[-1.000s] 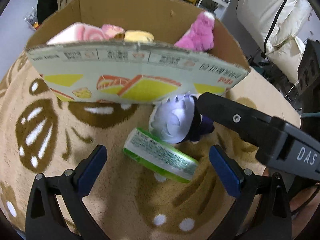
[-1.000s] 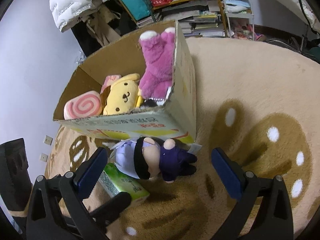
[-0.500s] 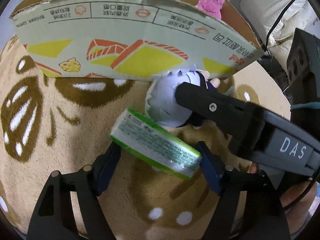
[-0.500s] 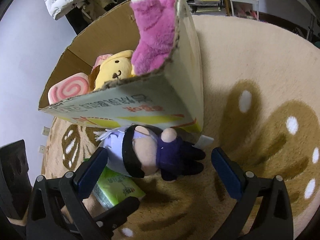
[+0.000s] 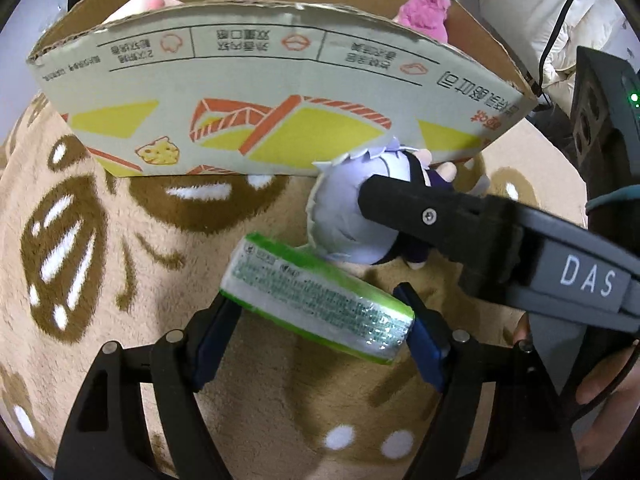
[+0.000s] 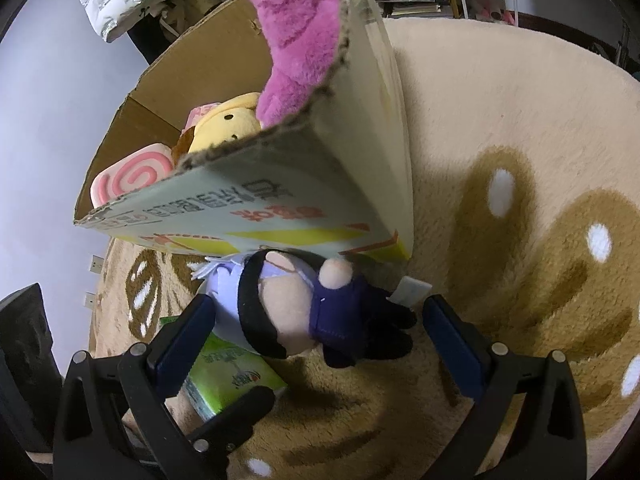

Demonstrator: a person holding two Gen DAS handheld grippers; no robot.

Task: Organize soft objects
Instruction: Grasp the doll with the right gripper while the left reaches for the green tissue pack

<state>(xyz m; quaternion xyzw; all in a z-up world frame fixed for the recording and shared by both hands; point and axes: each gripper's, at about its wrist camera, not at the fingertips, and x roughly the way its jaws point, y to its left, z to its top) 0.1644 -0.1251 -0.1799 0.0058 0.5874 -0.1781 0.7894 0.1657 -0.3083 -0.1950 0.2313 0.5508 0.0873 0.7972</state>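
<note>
A green tissue pack (image 5: 316, 304) lies on the rug, and my left gripper (image 5: 318, 338) is shut on its two ends. It also shows in the right wrist view (image 6: 230, 376). A small doll (image 6: 296, 312) with lavender hair and dark clothes lies against the foot of the cardboard box (image 6: 304, 208). My right gripper (image 6: 318, 346) is open, its blue pads on either side of the doll. In the left wrist view the doll (image 5: 352, 216) sits behind the right gripper's finger (image 5: 440, 216). The box (image 5: 256, 112) holds several plush toys.
A pink plush (image 6: 296, 36), a yellow plush (image 6: 228, 124) and a pink swirl cushion (image 6: 132, 176) sit inside the box. The beige rug (image 6: 520, 160) has brown patches. Shelves and bedding stand beyond it. A black device (image 5: 604, 112) is at right.
My left gripper moved forward and closed on the tissue pack. My right gripper moved closer, down around the doll, still open.
</note>
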